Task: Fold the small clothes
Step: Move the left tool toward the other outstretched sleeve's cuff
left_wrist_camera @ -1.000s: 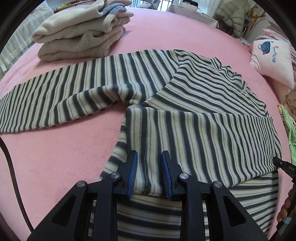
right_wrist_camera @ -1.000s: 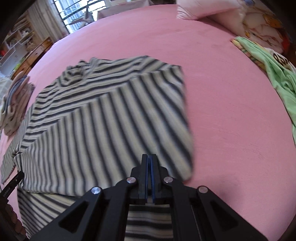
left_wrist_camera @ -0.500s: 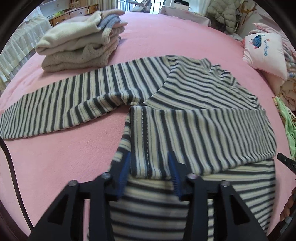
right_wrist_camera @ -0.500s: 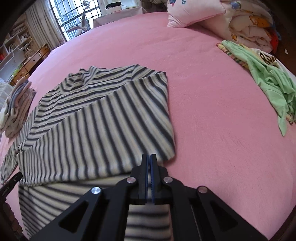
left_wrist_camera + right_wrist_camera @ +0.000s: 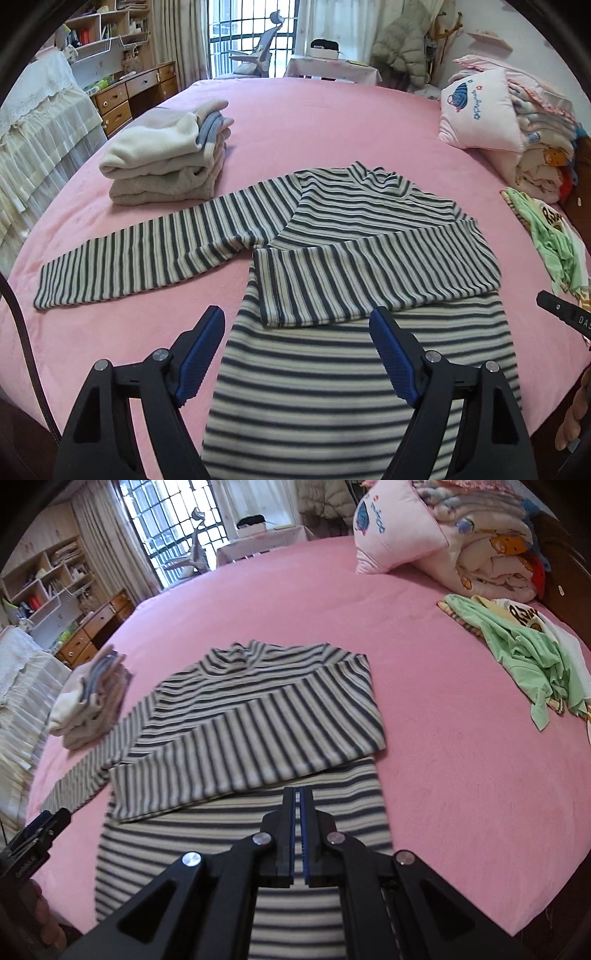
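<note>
Left hand-held gripper (image 5: 297, 325) is hanging spread wide above the striped long-sleeved top (image 5: 369, 229), its jaws having just been opening, with nothing pinched between them; the top is lying flat on the pink bed (image 5: 332, 110), one sleeve folded across its body, the other stretching toward a stack of folded clothes (image 5: 166, 158). Right hand-held gripper (image 5: 297, 794) is hovering pressed together and empty over the top's hem, with a green garment (image 5: 524, 646) lying well apart.

Bright, even daylight from barred window (image 5: 236, 37), soft shadows. Heavy fisheye warp, black vignette corners. Near stripes of shirt (image 5: 258, 716) blurred.
</note>
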A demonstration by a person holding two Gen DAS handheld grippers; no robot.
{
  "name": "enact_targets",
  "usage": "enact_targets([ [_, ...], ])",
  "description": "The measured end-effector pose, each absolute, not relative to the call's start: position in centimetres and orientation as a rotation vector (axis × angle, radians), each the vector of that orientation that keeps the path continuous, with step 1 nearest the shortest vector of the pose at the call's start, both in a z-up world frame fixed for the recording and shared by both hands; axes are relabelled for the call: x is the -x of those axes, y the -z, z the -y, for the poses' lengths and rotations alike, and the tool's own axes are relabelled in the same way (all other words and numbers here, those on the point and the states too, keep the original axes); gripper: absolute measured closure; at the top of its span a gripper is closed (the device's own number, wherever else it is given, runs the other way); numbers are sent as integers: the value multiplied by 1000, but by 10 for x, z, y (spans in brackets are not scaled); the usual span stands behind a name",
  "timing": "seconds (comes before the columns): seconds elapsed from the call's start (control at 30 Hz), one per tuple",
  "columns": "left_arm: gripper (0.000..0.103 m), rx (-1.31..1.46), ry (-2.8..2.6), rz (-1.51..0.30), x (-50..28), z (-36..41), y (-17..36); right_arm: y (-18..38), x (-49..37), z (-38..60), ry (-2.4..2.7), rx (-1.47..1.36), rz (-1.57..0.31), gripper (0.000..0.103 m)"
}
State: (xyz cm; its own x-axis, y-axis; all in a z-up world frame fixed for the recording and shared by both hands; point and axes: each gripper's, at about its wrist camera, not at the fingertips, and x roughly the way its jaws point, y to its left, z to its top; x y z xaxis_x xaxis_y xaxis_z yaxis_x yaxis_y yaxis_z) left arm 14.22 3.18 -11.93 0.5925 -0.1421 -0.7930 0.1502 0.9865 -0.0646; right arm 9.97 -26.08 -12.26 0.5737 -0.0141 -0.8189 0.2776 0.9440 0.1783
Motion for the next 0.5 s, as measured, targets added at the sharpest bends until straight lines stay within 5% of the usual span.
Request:
enact_targets([
  [0.33, 23, -2, 177, -898, -108, -44, 95, 93, -70, 224, 133, -240, -907, 100],
  [0.5, 23, 12, 185, -879, -97, -47, 83, 81, -58, 210, 123, -222, -877, 74],
])
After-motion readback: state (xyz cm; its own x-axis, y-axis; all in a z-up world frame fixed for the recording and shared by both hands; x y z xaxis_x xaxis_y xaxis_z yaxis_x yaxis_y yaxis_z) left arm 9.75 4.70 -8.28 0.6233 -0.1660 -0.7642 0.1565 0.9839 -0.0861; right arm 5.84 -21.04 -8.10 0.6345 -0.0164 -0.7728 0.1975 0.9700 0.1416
